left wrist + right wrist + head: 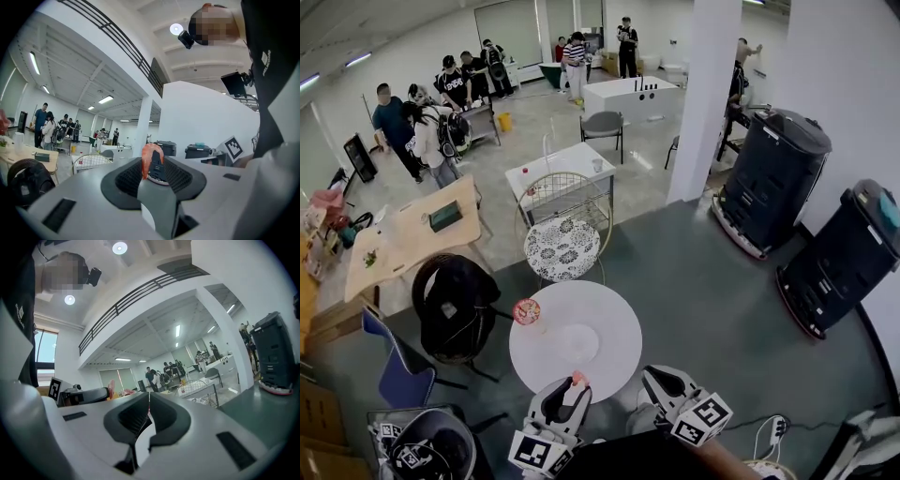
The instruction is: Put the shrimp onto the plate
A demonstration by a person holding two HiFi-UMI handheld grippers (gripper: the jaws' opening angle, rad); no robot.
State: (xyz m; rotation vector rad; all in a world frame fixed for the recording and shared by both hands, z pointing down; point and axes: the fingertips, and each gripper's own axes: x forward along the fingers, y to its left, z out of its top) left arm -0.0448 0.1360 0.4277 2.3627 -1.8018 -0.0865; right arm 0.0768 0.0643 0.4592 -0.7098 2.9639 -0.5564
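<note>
An orange-pink shrimp (151, 161) stands pinched between the jaws of my left gripper (153, 165), which is shut on it. From the head view, that gripper (577, 383) hovers at the near edge of the round white table (619, 370), the shrimp (577, 379) at its tip. A pale white plate (578, 343) lies in the table's middle, just beyond the shrimp. My right gripper (654, 379) sits to the right of the table's near edge. Its jaws (148, 405) are shut with nothing between them. The shrimp (111, 388) also shows at the left of the right gripper view.
A small pink-red round object (526, 311) sits at the table's left rim. Behind the table stands a wire chair with a patterned cushion (562, 247). A black bag on a chair (455, 305) is to the left. Two black bins (773, 173) and a white pillar (705, 94) stand at the right.
</note>
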